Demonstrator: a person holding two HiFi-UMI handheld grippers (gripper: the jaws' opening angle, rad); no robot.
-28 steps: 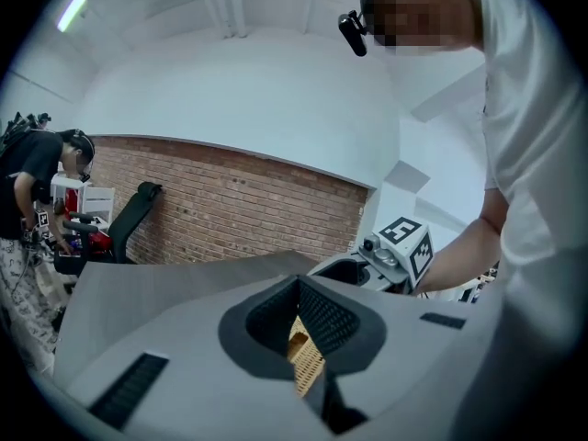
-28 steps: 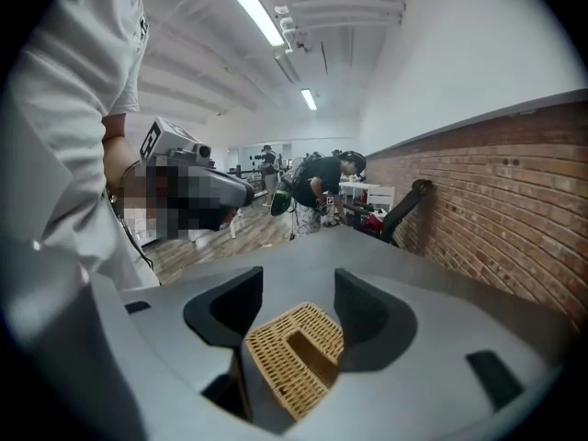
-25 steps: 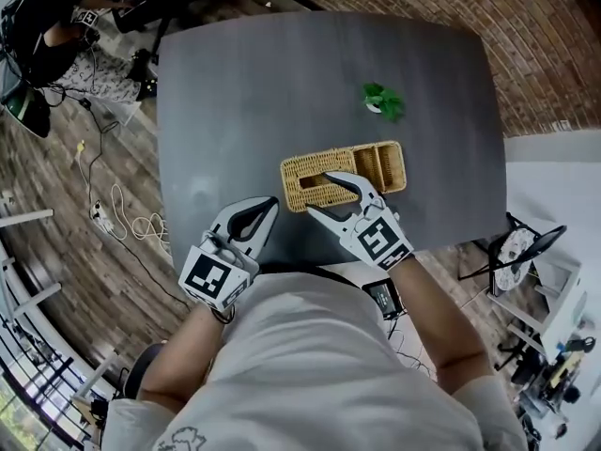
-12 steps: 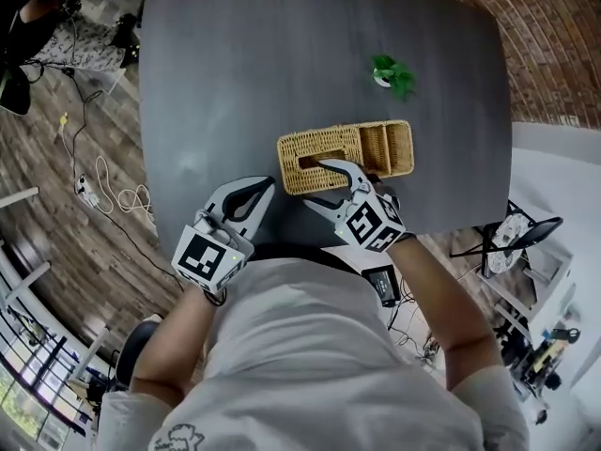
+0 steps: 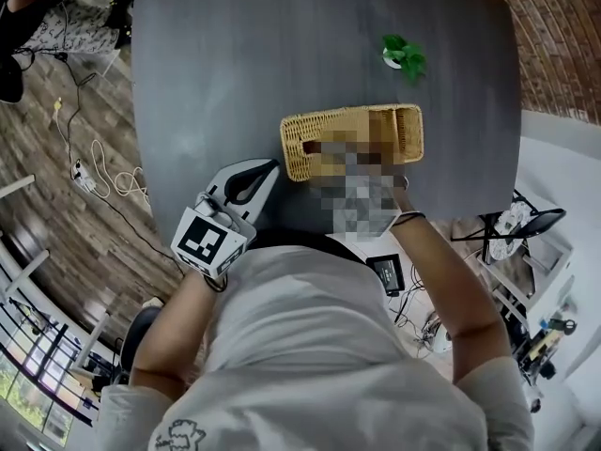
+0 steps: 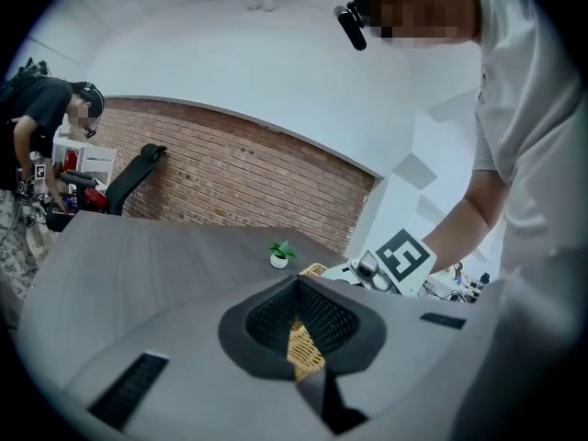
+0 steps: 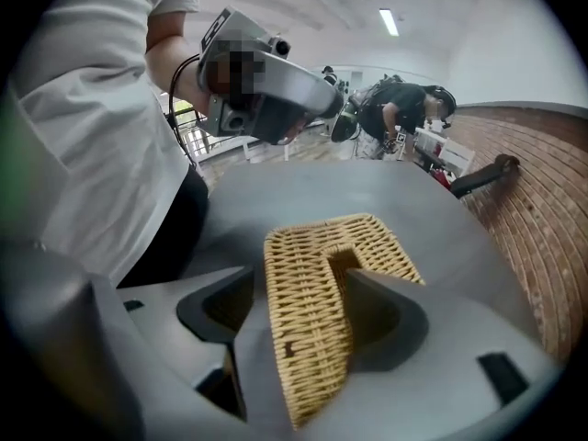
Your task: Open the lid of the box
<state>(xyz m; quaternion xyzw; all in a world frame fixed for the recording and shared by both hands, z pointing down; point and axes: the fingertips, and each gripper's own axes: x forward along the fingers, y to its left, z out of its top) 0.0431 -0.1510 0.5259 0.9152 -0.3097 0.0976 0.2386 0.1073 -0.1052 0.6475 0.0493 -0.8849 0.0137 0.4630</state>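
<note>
Woven wicker, the lid stands between my right fingers, which are spreading off it; my left fingers are pressed together, empty. Unheld, I reckon the lid could flop shut over the box, mid-frame on the counter.

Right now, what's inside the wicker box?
The lid covers most of the box; its slot shows only darkness. The uncovered end shows bare wicker. The rest is hidden.
</note>
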